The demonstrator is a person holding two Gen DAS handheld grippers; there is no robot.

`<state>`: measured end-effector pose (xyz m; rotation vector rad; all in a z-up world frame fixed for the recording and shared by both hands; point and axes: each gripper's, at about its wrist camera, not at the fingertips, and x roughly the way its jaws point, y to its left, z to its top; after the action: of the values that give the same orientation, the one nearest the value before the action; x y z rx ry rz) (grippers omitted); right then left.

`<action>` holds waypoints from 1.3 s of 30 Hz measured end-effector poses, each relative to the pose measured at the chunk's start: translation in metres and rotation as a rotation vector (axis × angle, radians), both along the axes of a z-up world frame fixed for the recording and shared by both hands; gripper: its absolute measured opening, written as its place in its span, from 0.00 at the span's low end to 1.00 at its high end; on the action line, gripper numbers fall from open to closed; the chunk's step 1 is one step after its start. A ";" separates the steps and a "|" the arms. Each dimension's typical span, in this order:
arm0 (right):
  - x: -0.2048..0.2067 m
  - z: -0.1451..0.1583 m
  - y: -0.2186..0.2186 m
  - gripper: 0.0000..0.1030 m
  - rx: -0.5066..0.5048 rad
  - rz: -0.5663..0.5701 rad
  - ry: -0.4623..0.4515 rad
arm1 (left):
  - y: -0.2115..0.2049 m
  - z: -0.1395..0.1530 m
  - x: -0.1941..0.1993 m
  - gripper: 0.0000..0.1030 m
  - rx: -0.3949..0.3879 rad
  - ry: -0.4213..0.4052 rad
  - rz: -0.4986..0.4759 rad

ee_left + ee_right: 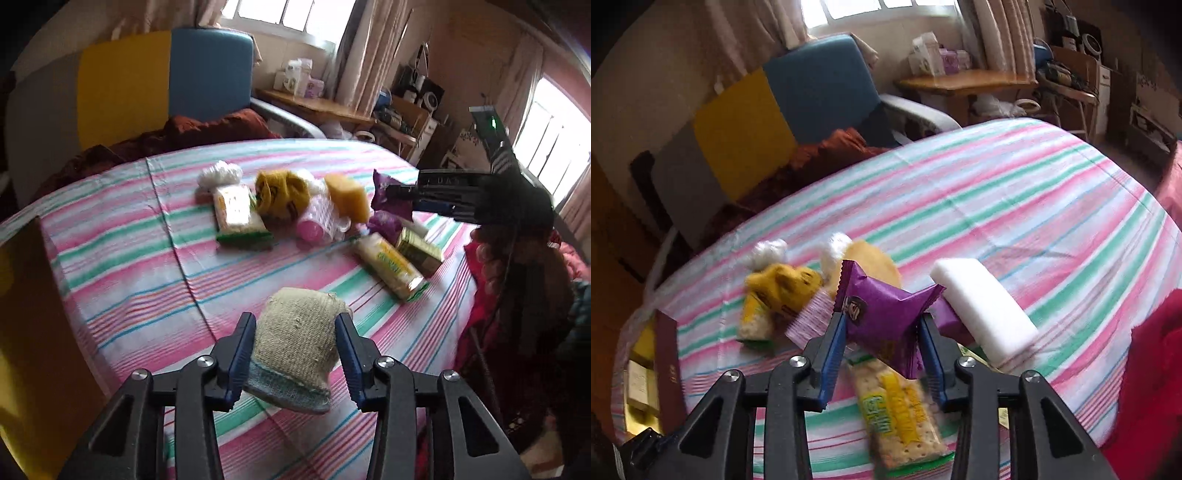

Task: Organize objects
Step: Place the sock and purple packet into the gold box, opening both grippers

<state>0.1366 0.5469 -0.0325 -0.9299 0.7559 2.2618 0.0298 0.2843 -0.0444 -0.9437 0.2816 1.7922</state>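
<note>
Left gripper (295, 341): clamped on a beige knitted sock (299, 350), which sits squarely between the two blue pads, its pale blue cuff hanging toward the camera, lifted off the striped bed sheet (140, 266).
Right gripper (882, 339): clamped on a purple snack packet (882, 314), pinched at its middle, crimped ends sticking out above both pads.
Under the right gripper: a cracker pack (901, 417) lying flat on the sheet.
Just right of the packet: a white foam block (982, 306).
Farther off: a mustard sock (783, 284) in the pile.
Left edge: a cardboard box (33, 332).
</note>
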 end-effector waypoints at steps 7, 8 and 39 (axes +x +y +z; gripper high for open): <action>-0.013 0.033 -0.045 0.38 0.034 0.160 0.063 | -0.063 0.041 -0.020 0.43 0.072 0.045 0.145; -0.018 0.038 -0.056 0.38 0.044 0.193 0.071 | -0.073 0.045 -0.025 0.43 0.081 0.046 0.173; -0.184 -0.034 -0.378 0.39 0.018 1.037 -0.222 | -0.288 -0.002 -0.126 0.44 -0.016 0.003 0.791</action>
<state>-0.0474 0.1690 -0.0663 -1.8205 0.1191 2.8919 -0.0958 -0.0038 -0.0460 -1.1572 -0.1037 2.5038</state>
